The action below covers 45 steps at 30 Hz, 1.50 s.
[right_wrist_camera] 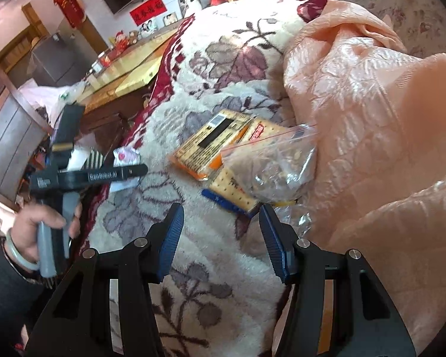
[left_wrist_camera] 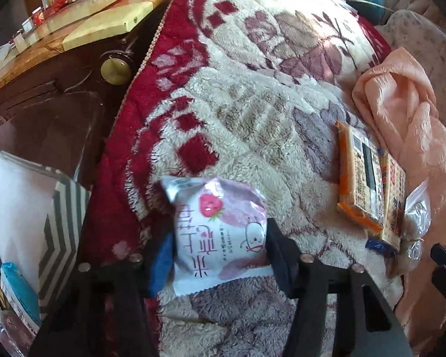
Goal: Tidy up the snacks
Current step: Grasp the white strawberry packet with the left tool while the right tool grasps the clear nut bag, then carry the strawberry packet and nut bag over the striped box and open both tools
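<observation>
My left gripper (left_wrist_camera: 220,247) is shut on a white and pink strawberry snack packet (left_wrist_camera: 220,235) and holds it over the fleece blanket near its red edge. The packet also shows small in the right wrist view (right_wrist_camera: 127,155), ahead of the left gripper's body. My right gripper (right_wrist_camera: 221,223) is open and empty above the blanket, just short of a clear zip bag of nuts (right_wrist_camera: 278,166). Under the bag lie an orange cracker pack (right_wrist_camera: 211,145) and a blue-edged cracker pack (right_wrist_camera: 232,192). The orange pack also shows in the left wrist view (left_wrist_camera: 362,178).
A white and grey zigzag storage box (left_wrist_camera: 29,211) with several snack packs stands at the lower left, beside the bed. A peach quilt (right_wrist_camera: 371,113) is heaped at the right. A dark wooden cabinet (left_wrist_camera: 59,89) and a yellow tabletop (left_wrist_camera: 104,23) stand beyond the blanket's edge.
</observation>
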Motion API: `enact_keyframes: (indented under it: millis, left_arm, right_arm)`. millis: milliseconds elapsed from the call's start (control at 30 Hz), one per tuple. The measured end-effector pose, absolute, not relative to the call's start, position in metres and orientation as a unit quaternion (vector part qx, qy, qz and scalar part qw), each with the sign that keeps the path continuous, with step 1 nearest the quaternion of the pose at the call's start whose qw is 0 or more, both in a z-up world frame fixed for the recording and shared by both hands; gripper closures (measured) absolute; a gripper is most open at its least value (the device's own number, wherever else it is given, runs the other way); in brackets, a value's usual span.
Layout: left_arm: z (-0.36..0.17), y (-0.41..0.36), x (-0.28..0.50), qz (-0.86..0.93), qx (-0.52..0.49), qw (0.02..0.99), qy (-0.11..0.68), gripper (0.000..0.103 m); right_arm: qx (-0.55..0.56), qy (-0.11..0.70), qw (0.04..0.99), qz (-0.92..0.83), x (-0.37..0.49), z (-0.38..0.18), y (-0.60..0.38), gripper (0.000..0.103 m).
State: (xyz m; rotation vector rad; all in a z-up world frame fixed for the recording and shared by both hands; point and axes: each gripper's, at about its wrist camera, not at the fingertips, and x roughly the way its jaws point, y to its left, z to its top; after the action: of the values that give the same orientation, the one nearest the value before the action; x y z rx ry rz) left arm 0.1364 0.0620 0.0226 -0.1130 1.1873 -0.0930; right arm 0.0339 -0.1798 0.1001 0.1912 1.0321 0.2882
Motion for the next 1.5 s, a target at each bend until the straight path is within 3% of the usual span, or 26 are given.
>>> enact_keyframes:
  millis: [233,367,467,633,733,767,800,900,1100,1500]
  left_arm:
    - [0.024,0.068,0.134,-0.042,-0.077,0.83,0.551,0.049]
    - [0.023,0.063,0.131,-0.036,-0.061,0.835,0.545,0.049]
    - [0.023,0.063,0.132,-0.037,-0.059,0.835,0.546,0.048]
    - [0.021,0.058,0.135,-0.051,-0.06,0.833,0.548,0.024]
    - [0.019,0.05,0.134,-0.043,-0.039,0.835,0.547,0.023]
    - [0.019,0.049,0.134,-0.041,-0.036,0.836,0.545,0.024]
    - [0.019,0.048,0.133,-0.04,-0.037,0.838,0.544,0.031]
    - [0.024,0.051,0.13,-0.036,-0.038,0.842,0.537,0.049]
    - [0.033,0.063,0.112,-0.049,-0.081,0.841,0.533,0.049]
    - [0.073,0.075,0.04,-0.048,-0.082,0.863,0.496,0.049]
  right_arm:
    - [0.113,0.492,0.855,0.117,0.039,0.095,-0.191,0.05]
    - [0.112,0.493,0.858,0.094,0.049,0.09,-0.197,0.042]
    - [0.077,0.508,0.855,0.074,0.063,0.084,-0.196,0.042]
    - [0.038,0.527,0.845,0.079,0.088,0.073,-0.188,0.031]
    - [0.023,0.538,0.837,0.096,0.096,0.062,-0.183,0.031]
    - [0.024,0.537,0.837,0.103,0.096,0.059,-0.184,0.035]
    - [0.021,0.534,0.839,0.106,0.095,0.056,-0.185,0.048]
    - [0.032,0.532,0.839,0.11,0.091,0.051,-0.192,0.063]
    - [0.077,0.511,0.843,0.148,0.072,0.074,-0.192,0.066]
    - [0.04,0.493,0.844,0.206,0.031,0.104,-0.14,0.066]
